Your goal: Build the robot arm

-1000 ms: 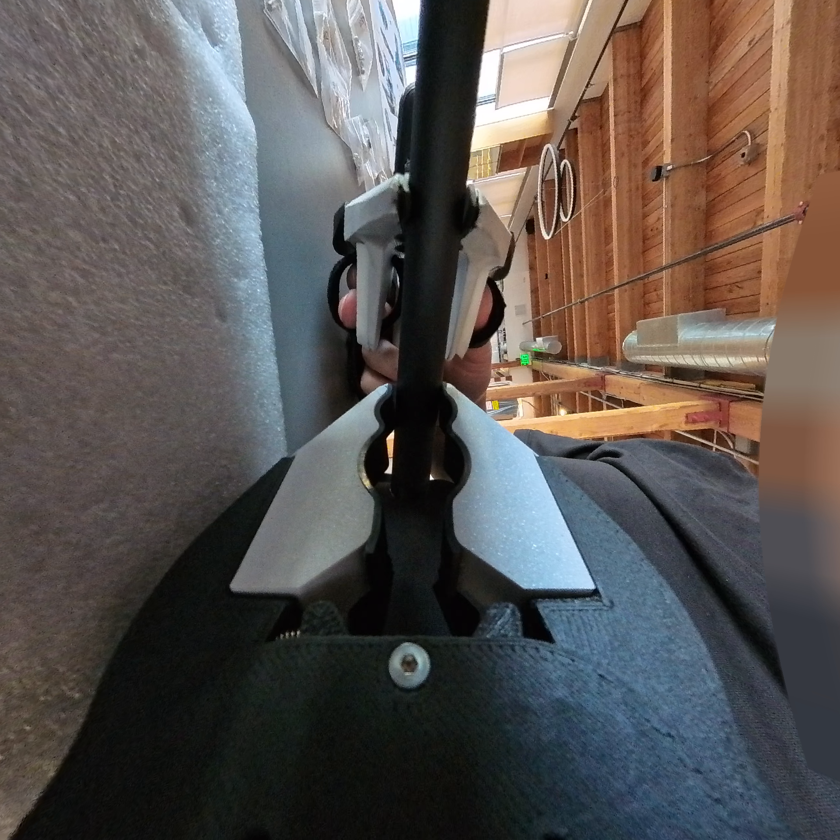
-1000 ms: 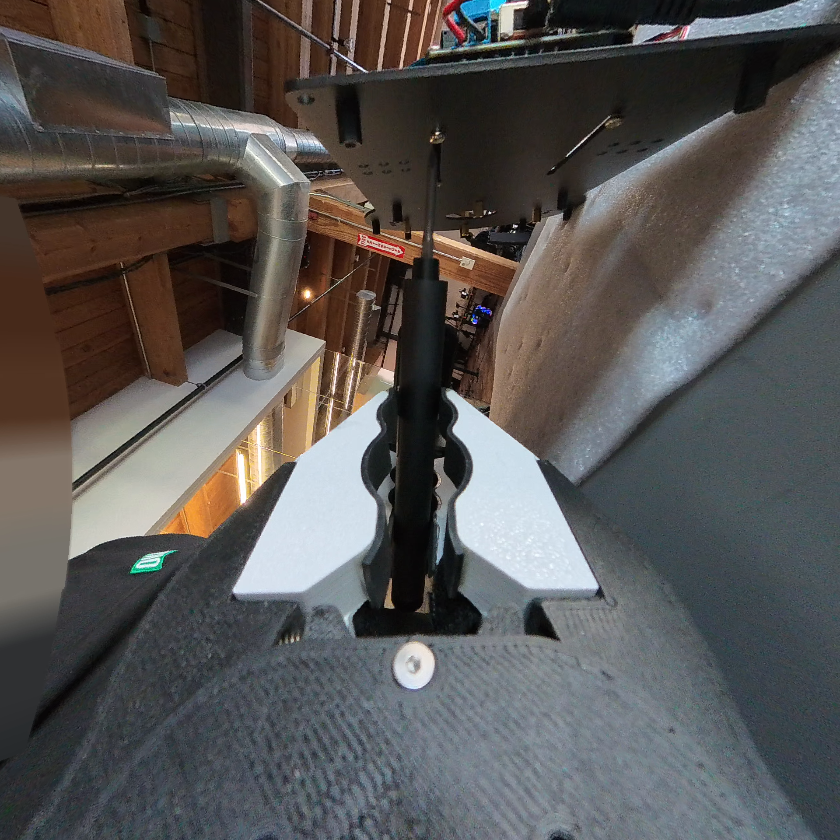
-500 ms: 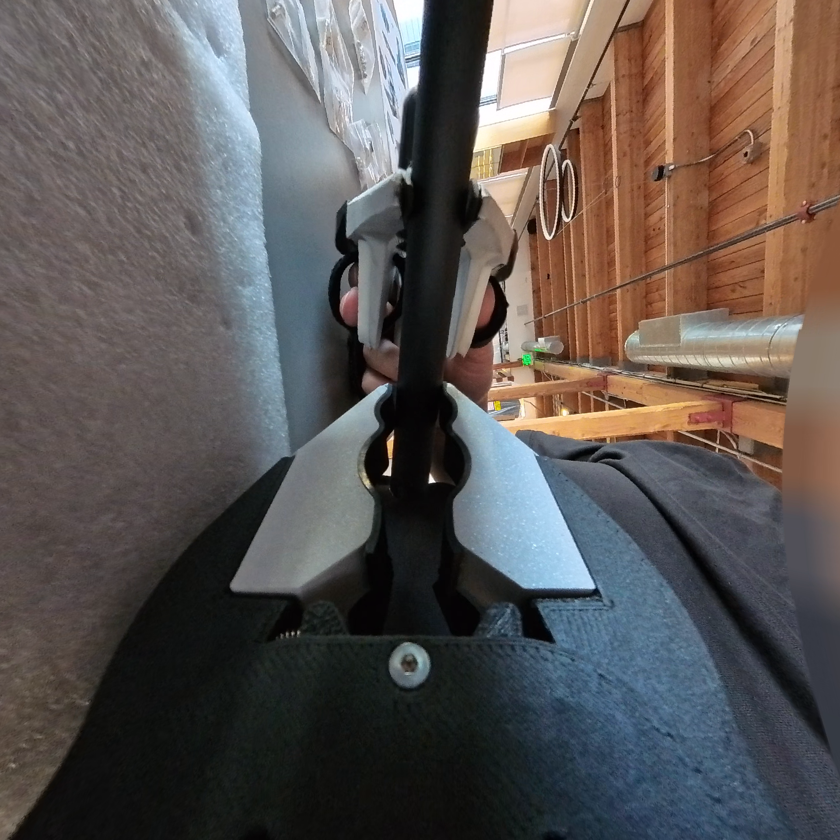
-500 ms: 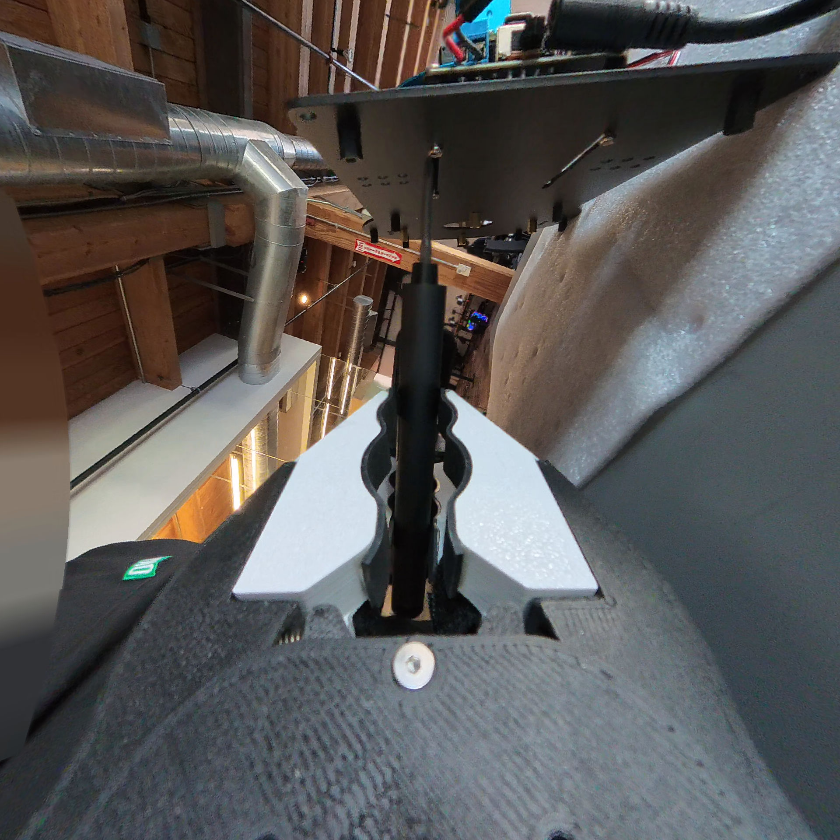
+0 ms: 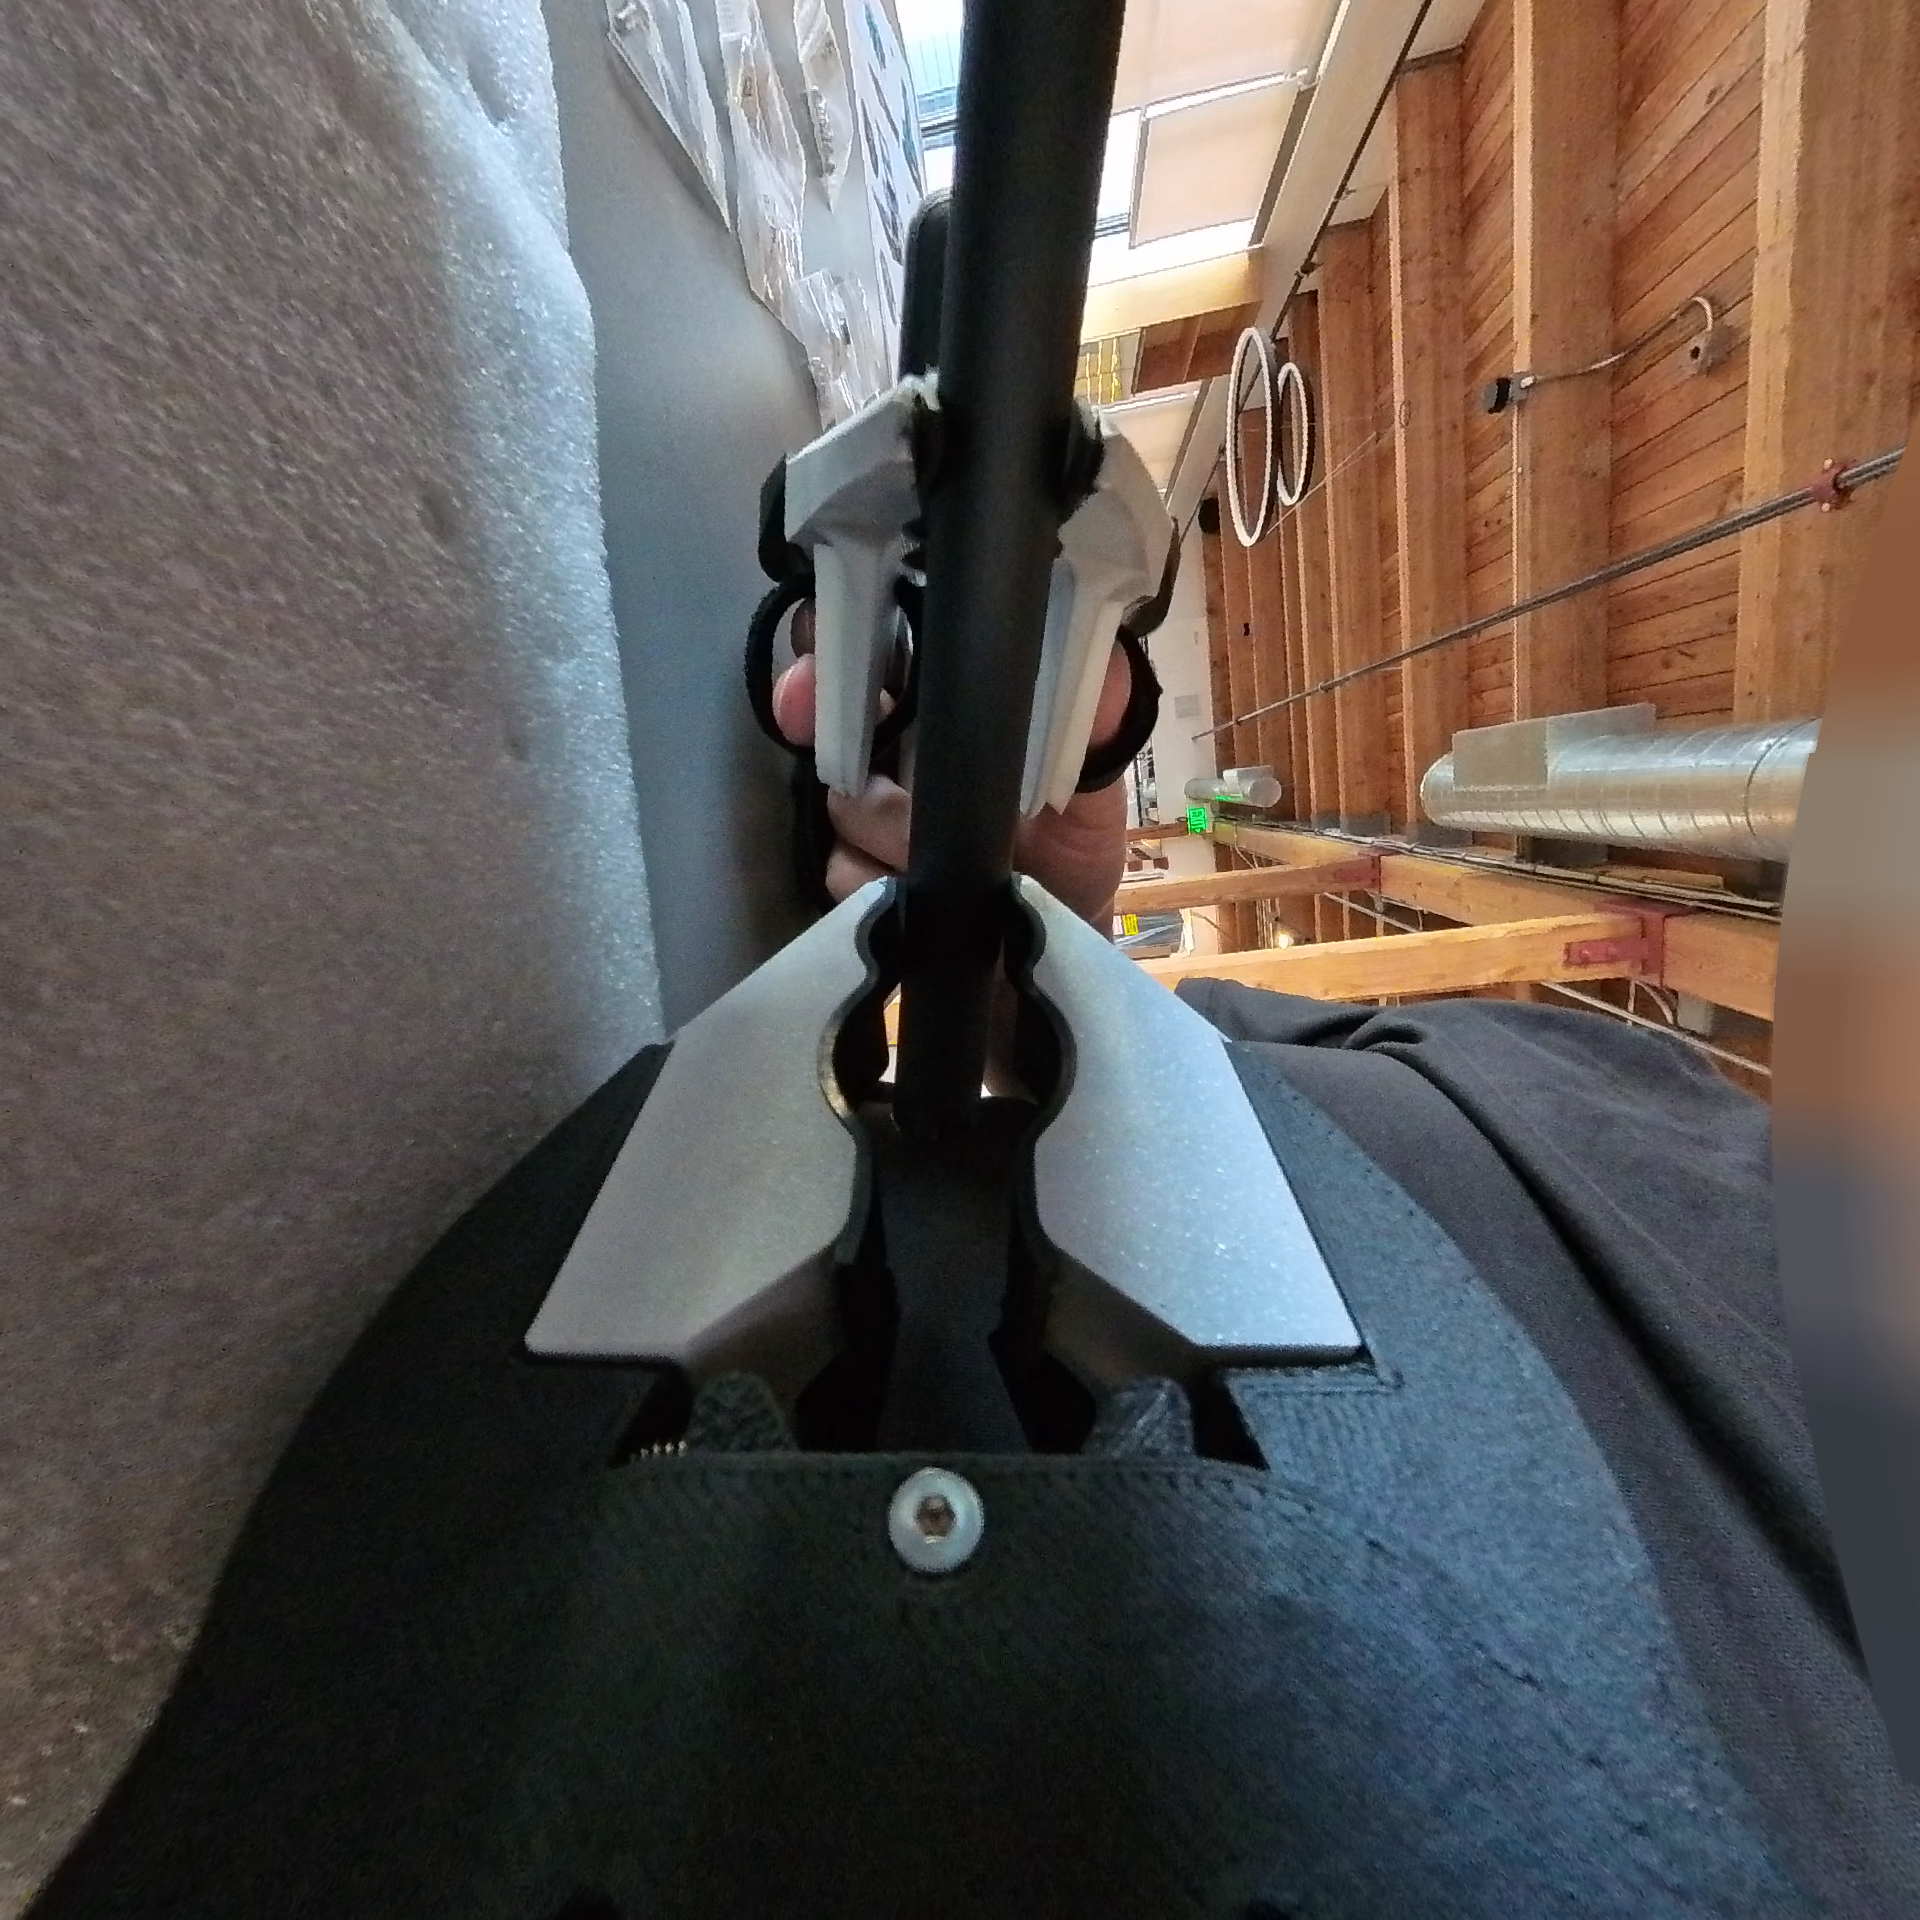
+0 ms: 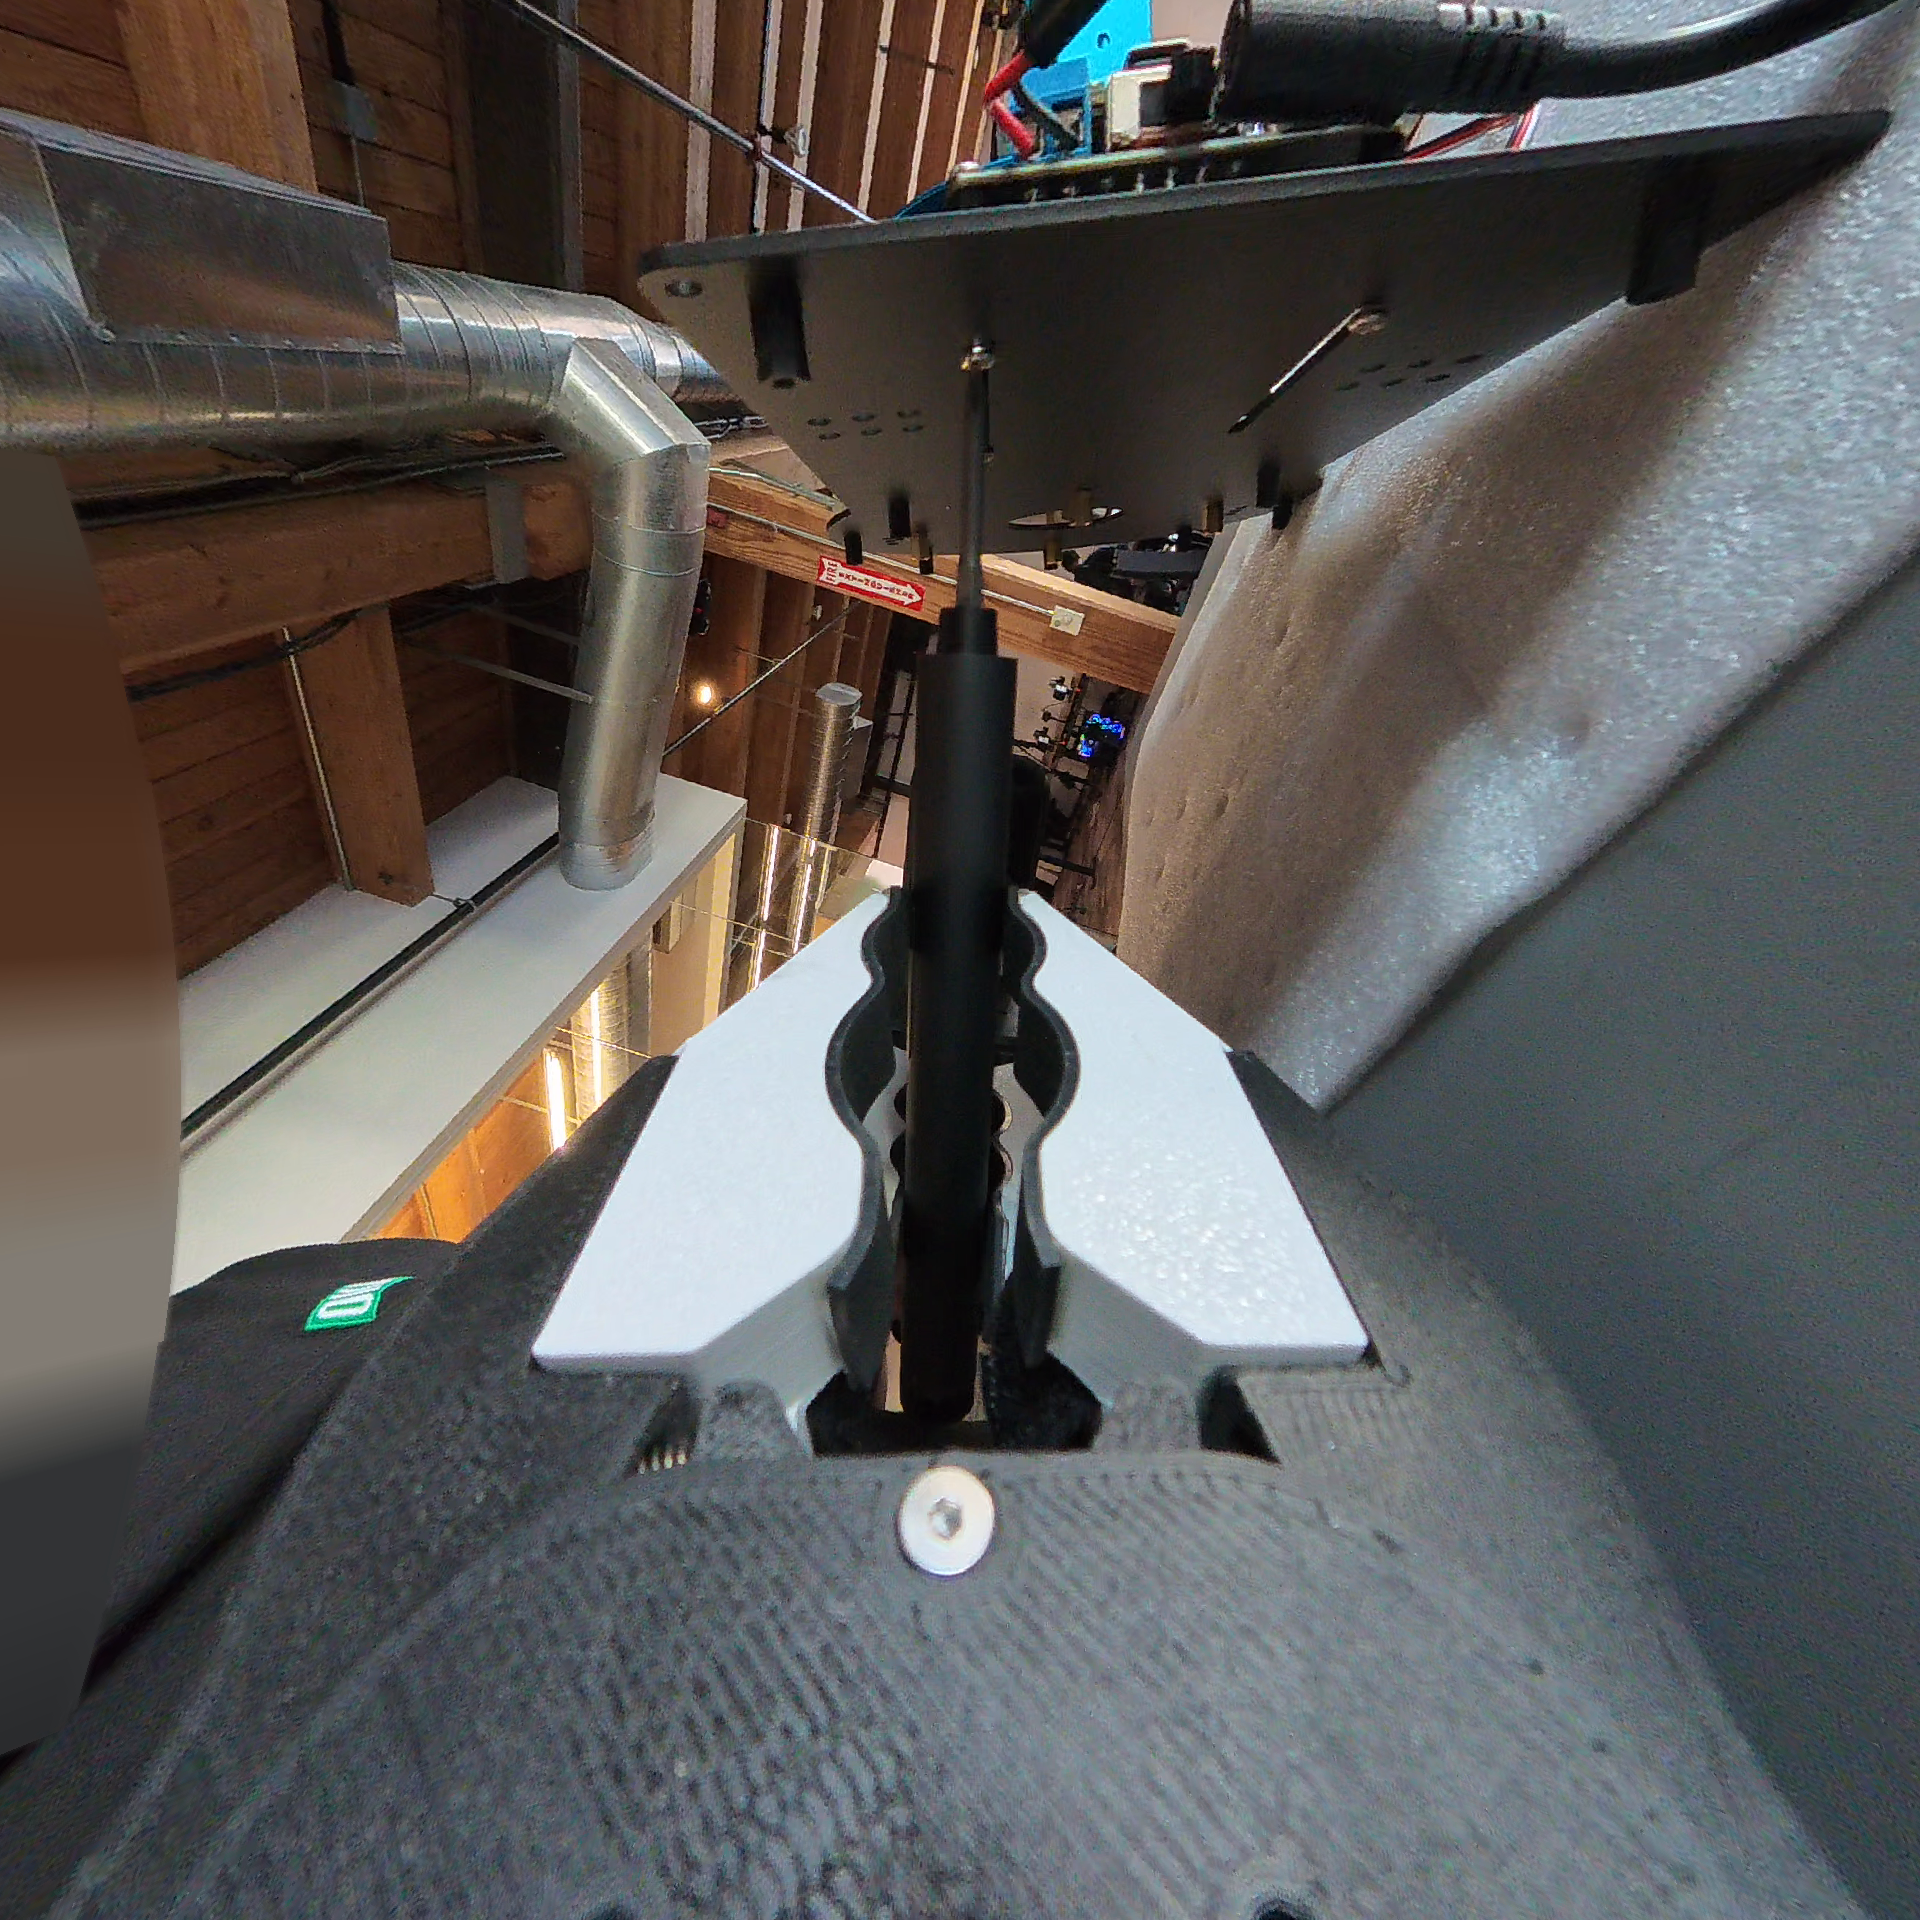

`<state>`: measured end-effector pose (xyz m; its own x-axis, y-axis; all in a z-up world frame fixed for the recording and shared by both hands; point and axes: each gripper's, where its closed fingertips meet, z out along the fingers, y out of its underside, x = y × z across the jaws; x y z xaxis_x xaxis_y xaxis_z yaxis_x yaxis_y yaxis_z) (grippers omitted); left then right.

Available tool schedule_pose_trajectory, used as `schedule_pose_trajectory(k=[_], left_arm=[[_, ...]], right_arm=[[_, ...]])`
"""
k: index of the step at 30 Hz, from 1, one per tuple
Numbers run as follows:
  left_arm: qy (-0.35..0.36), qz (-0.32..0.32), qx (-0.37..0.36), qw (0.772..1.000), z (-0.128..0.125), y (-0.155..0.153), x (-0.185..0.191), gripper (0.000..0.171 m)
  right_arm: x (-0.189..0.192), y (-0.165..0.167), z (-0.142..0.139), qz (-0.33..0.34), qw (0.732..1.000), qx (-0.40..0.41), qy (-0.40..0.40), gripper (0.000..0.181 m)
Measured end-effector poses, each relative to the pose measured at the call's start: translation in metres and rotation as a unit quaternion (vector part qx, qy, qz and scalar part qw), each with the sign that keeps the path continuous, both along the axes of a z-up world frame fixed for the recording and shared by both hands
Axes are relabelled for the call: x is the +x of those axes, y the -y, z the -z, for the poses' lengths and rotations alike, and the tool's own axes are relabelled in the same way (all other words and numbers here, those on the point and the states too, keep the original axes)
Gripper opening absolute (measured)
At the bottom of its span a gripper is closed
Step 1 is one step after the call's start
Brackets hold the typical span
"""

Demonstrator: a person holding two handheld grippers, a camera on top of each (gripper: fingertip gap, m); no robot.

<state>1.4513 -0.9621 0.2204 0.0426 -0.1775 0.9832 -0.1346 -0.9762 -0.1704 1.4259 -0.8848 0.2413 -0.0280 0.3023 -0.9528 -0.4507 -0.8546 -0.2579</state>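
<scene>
Fingers (image 6: 883,1195) right: clamped on screwdriver (image 6: 956,935) | left (image 5: 1132,1174): clamped on black plate (image 5: 997,520)

my right claw (image 6: 954,940) is clamped on a slim black screwdriver (image 6: 954,935), its thin metal bit touching a silver screw (image 6: 977,358) on the underside of a black plate (image 6: 1195,343). the plate carries blue electronics and a thick black cable on its far face. my left claw (image 5: 951,914) pinches the screwdriver's rear end, just beside grey foam (image 5: 270,623).
</scene>
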Motion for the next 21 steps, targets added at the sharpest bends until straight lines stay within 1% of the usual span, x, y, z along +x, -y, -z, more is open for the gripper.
schedule_pose_trajectory(k=[11,16,21], left_arm=[[0.000,-0.001,-0.002,1.000,0.000,-0.001,0.000,0.018],[-0.003,-0.005,-0.001,1.000,0.002,-0.001,0.000,0.018],[-0.005,-0.008,-0.001,1.000,0.002,-0.002,-0.002,0.018]], right_arm=[[0.002,-0.002,0.000,0.004,1.000,-0.005,-0.007,0.015],[0.006,-0.007,-0.004,0.017,0.999,-0.007,-0.031,0.022],[0.016,-0.011,-0.003,0.039,0.998,-0.015,-0.048,0.019]])
